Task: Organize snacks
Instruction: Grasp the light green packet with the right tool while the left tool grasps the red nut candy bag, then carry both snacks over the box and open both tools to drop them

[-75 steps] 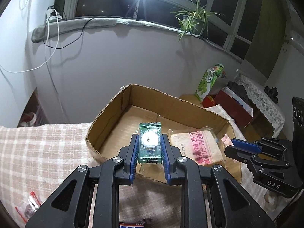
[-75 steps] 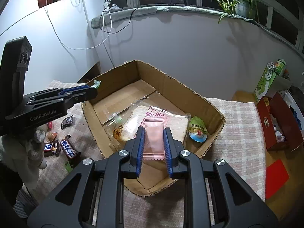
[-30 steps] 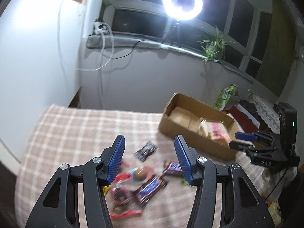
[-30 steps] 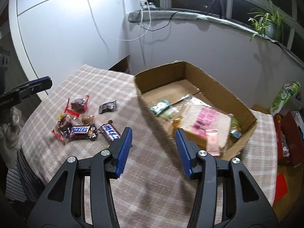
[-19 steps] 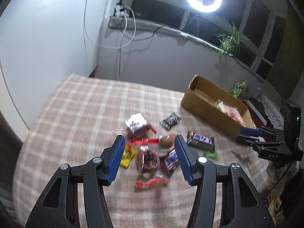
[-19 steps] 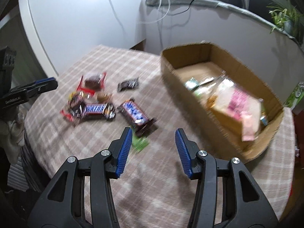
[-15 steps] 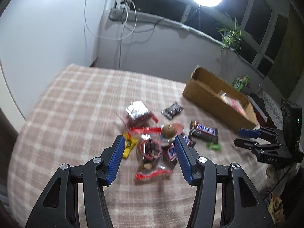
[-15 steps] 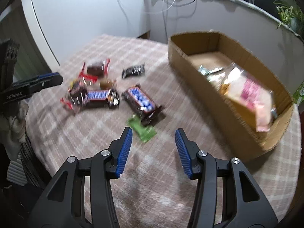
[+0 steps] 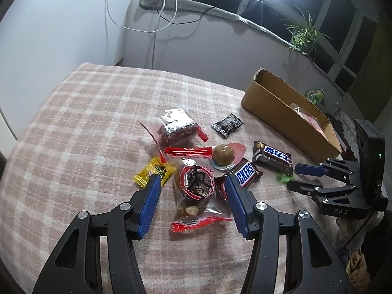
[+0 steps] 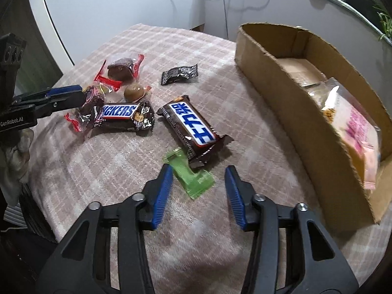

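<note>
Your left gripper (image 9: 192, 197) hangs over the cluster of snacks on the table (image 9: 80, 127), its jaws spread wide with nothing between them but the clear packet with red sealed ends (image 9: 196, 191) lying on the checked cloth below. A yellow candy (image 9: 154, 171) sits just beside the left jaw, and the Snickers bar (image 9: 245, 174) lies against the right one. Beyond them you have a round brown sweet in a clear wrapper (image 9: 223, 156), a second red-edged packet (image 9: 177, 127) and a small black wrapper (image 9: 227, 125). Your right gripper (image 10: 198, 185) is low over the table near the cardboard box (image 10: 306, 112), jaws also spread and holding nothing; the flat green packet (image 10: 192, 174) lies between them on the cloth, its far end tucked under the second chocolate bar with the blue and white label (image 10: 193, 125). The box stands to the right, well apart from the snack cluster, and already holds a bagged bread with pink print (image 10: 352, 122) and some clear wrappers you cannot make out.
</note>
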### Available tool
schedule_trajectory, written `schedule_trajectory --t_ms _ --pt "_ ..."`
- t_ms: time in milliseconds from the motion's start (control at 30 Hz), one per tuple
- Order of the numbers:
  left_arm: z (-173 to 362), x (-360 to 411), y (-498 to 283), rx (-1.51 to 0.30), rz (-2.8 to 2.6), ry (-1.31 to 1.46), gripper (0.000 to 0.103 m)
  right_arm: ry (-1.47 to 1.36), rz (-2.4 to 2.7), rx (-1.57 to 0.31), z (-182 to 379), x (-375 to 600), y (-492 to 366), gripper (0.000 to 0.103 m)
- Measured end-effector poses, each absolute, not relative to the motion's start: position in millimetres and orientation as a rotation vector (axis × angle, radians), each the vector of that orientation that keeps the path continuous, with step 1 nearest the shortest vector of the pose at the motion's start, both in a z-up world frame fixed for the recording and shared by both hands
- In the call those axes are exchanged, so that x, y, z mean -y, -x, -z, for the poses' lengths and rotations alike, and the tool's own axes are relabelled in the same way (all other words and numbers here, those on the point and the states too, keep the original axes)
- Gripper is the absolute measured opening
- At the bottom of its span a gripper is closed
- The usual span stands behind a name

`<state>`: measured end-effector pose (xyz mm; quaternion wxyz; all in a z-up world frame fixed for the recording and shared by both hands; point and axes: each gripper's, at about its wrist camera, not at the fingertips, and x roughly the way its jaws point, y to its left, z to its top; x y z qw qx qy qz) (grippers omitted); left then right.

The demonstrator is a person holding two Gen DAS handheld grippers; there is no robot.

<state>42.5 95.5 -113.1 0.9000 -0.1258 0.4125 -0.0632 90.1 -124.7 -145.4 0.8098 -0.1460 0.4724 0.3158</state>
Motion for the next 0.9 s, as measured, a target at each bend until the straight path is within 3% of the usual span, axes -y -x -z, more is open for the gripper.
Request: schedule_trajectory --t_ms 67,367,400,467,500,900 --pt "114.5 -95.5 -44.3 -0.857 0.130 0.260 0.053 0.323 -0.686 -1.007 145.4 121.6 -88.7 0.037" --pt "121.2 -90.2 -50.6 -0.870 0.131 0.249 0.053 0.361 -0.713 -1.008 145.3 112.3 -83.3 0.024" --pt "121.4 -90.1 -51.1 -0.870 0.133 0.248 0.053 0.365 -0.712 -1.006 145.2 111.4 -82.8 0.024" --pt "122.3 -89.0 -51.2 -0.873 0.128 0.239 0.037 0.370 -0.707 -1.004 145.0 110.0 -81.5 0.024" --pt "122.9 -88.8 -51.7 -0.877 0.127 0.237 0.034 0.372 -0.710 -1.003 145.0 109.7 -80.9 0.024" --pt "119.5 -90.7 -39.5 -0.853 0.125 0.241 0.033 0.322 -0.717 -0.986 134.4 124.0 -61.3 0.023"
